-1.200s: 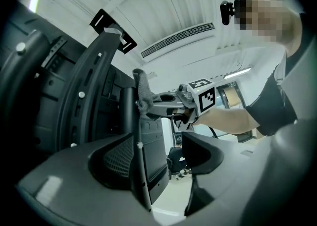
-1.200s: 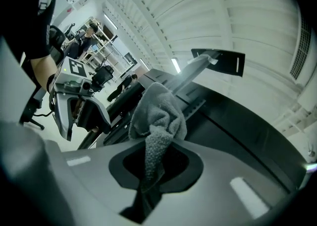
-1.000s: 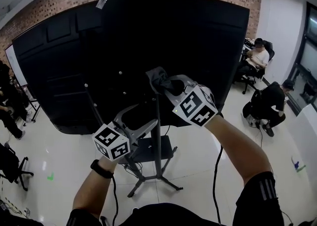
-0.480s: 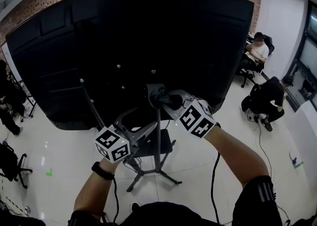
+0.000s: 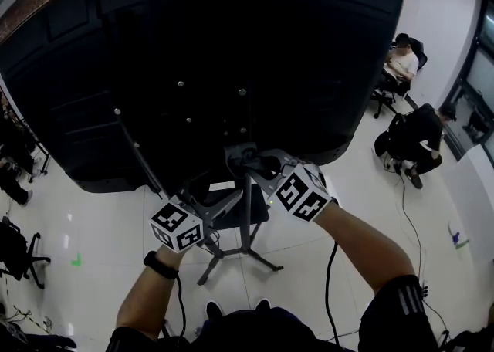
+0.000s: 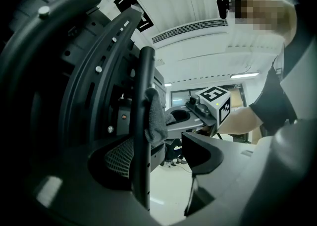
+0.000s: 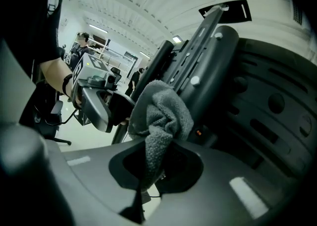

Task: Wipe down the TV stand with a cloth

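The TV stand's grey upright pole [image 5: 245,215] rises to the back of a big black TV [image 5: 231,49]. My right gripper [image 5: 258,164] is shut on a grey cloth [image 5: 245,156] and presses it against the pole just under the TV. In the right gripper view the cloth [image 7: 161,113] bunches out of the right gripper [image 7: 153,170] against the black bracket. My left gripper [image 5: 220,196] sits lower on the left. In its own view the pole [image 6: 143,131] stands between the jaws of the left gripper [image 6: 158,155], with a gap to the right jaw.
The stand's black shelf [image 5: 258,215] and splayed legs [image 5: 266,262] rest on a glossy white floor. Two people sit at the right [image 5: 401,65] [image 5: 421,138]. An office chair [image 5: 15,254] stands at the left. A cable [image 5: 328,281] hangs from my right arm.
My right gripper and the cloth have slid a little down the pole. The view has tipped downward, and the left gripper has kept its place beside the pole.
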`<state>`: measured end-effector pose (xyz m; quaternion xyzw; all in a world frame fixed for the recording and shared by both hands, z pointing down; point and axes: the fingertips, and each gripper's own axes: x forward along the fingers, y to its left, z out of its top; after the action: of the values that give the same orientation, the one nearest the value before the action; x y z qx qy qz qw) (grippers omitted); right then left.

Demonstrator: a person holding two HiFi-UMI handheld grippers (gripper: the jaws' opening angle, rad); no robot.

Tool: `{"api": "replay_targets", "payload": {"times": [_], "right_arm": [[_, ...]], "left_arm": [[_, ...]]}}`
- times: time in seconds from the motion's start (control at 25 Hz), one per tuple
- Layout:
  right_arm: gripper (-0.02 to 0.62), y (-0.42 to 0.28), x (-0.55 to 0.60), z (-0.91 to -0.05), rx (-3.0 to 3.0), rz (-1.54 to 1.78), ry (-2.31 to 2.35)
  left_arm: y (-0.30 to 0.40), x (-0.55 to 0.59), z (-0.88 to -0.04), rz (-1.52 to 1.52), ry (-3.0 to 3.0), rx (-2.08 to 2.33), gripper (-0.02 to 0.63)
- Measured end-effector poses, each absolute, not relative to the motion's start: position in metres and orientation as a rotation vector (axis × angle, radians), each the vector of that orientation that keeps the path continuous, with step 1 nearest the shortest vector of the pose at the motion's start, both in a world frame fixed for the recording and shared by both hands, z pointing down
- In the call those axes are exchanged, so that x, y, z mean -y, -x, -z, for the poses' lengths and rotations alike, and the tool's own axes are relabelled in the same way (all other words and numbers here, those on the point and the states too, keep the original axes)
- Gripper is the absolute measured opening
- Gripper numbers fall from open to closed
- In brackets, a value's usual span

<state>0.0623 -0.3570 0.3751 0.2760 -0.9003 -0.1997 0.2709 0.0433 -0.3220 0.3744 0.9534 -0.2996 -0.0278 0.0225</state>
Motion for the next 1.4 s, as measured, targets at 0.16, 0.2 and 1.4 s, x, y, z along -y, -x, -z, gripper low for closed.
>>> {"api": "replay_targets", "payload": {"times": [0.16, 0.2, 1.4], "right_arm": [[0.028, -0.063, 0.355, -0.406, 2.404, 0.483, -0.738], [0.028, -0.063, 0.354, -0.415, 2.401, 0.467, -0.735], [0.028, -0.058, 0.354, -0.695, 2.283, 0.100, -0.672]], "left_arm": [[-0.041, 0.322, -0.413, 0.044, -2.896, 0.913, 0.328], [-0.040, 0.321, -0.422, 0.039, -2.881, 0.909, 0.328], [-0.028, 0.330, -0.685, -0.162, -2.568, 0.889, 0.328]]}}
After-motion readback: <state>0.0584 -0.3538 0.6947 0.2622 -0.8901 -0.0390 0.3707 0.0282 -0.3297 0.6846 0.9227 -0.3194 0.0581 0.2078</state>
